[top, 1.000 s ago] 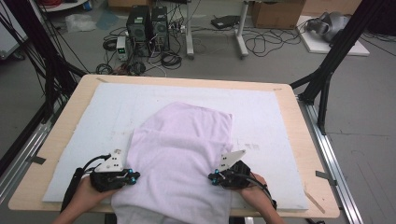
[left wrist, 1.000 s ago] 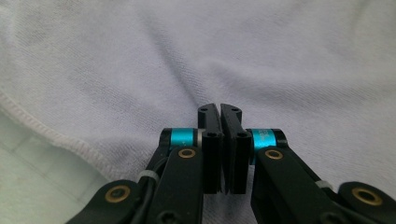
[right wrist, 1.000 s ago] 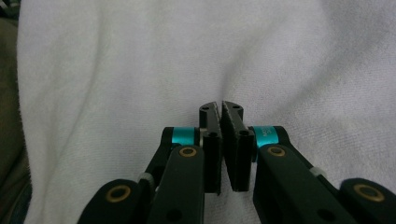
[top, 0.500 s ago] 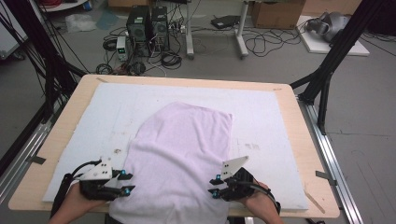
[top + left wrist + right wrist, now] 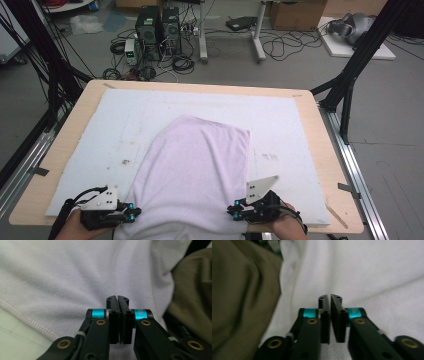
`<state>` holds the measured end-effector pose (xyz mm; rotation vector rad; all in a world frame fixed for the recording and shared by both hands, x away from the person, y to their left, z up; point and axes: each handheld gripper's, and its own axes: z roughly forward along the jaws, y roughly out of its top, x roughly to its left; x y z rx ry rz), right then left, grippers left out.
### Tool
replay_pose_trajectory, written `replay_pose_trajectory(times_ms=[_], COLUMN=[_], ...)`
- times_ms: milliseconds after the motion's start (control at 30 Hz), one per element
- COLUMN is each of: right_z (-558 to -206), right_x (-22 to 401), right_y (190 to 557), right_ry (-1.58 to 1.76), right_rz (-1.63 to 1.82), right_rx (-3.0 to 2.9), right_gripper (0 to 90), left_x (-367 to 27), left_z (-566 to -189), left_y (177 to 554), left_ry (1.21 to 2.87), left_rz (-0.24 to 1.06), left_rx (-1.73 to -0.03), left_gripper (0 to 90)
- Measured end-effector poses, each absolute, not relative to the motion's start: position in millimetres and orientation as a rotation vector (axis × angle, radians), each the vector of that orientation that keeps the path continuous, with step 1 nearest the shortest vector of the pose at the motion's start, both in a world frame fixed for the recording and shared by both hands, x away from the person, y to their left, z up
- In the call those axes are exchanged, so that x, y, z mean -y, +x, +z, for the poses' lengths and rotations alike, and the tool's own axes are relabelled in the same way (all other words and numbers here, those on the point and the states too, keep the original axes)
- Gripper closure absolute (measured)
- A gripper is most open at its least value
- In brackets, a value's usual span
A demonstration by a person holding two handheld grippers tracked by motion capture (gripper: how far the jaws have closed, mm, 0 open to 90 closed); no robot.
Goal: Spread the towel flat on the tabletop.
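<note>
Wooden table point(image 5: 320, 125) w/ white foam mat point(image 5: 125, 125); pale pink cloth point(image 5: 195, 170) flat on mat, hanging over near edge.

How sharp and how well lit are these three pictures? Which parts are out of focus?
High view: even light, soft shadows, the pale cloth and white board clear, slight bending toward the edges. Left gripper view: the black jaws sharp, the cloth's weave and hem readable, the olive fabric at the right soft. Right gripper view: blurred overall, the cloth bright and nearly featureless.

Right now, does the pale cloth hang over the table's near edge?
Yes: the pale cloth spreads across the table and drops past its near edge between the two grippers.
</note>
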<state>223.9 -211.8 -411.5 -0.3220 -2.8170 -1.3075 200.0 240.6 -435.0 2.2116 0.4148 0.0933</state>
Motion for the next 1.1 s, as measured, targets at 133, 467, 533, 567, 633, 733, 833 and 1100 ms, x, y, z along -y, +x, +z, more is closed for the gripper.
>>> replay_pose_trajectory(times_ms=[133,467,533,567,633,733,833,1100], right_z=[-407,-417,-417,-418,-421,-425,-430,-437], right_x=[215,221,222,222,222,223,223,222], right_y=[253,329,337,341,346,352,355,357], right_ry=[-0.445,-0.680,-0.698,-0.706,-0.718,-0.745,-0.779,-0.815], right_rz=[-1.285,-1.251,-1.288,-1.294,-1.288,-1.274,-1.244,-1.168], right_rx=[2.913,2.955,2.935,2.933,2.933,2.930,2.942,2.951], right_gripper=[67.0,55.4,52.4,51.7,50.4,48.5,48.4,46.4], left_x=[-239,-225,-222,-219,-215,-206,-195,-178], left_z=[-425,-414,-418,-420,-422,-423,-424,-415], left_y=[223,335,356,367,380,396,409,404], left_ry=[2.169,2.101,2.091,2.097,2.106,2.121,2.147,2.158], left_rz=[0.170,0.324,0.292,0.315,0.337,0.312,0.297,0.338], left_rx=[-0.477,-0.709,-0.760,-0.796,-0.824,-0.840,-0.849,-0.808], left_gripper=[64.1,62.8,61.1,60.0,54.4,49.2,47.8,87.1])
